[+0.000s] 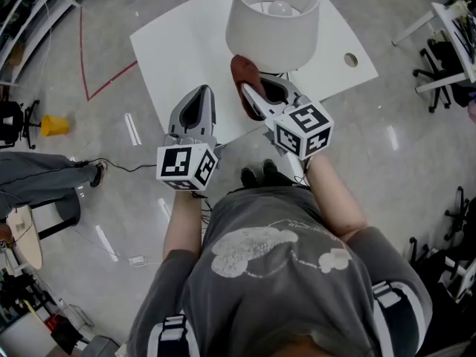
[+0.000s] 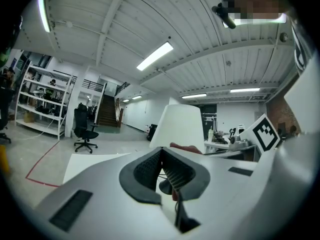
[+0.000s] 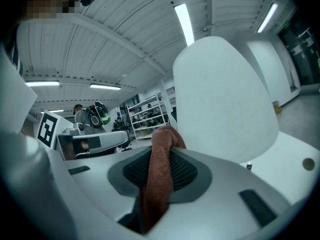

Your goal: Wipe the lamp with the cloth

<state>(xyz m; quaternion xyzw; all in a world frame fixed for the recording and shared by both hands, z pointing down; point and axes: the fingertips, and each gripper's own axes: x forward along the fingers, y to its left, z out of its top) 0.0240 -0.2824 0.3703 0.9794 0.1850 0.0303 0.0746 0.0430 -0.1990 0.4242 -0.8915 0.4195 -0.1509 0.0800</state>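
A lamp with a white shade point(image 1: 272, 17) stands on the white table point(image 1: 186, 43). My right gripper point(image 1: 248, 91) is shut on a rust-red cloth point(image 1: 242, 74), held just below the shade's near left rim. In the right gripper view the cloth point(image 3: 161, 174) hangs down between the jaws, and the shade point(image 3: 225, 99) fills the space right in front. My left gripper point(image 1: 201, 90) hovers over the table's near edge, left of the lamp, shut and empty. In its own view the shade point(image 2: 179, 126) and a bit of the cloth point(image 2: 186, 148) show beyond the jaws.
A round hole point(image 1: 350, 59) is cut in the table to the right of the lamp. On the floor are a red tape line point(image 1: 104, 80) and a yellow object point(image 1: 53, 125). Another white desk point(image 1: 446, 21) and office chairs stand at right. A person's leg point(image 1: 44, 173) is at left.
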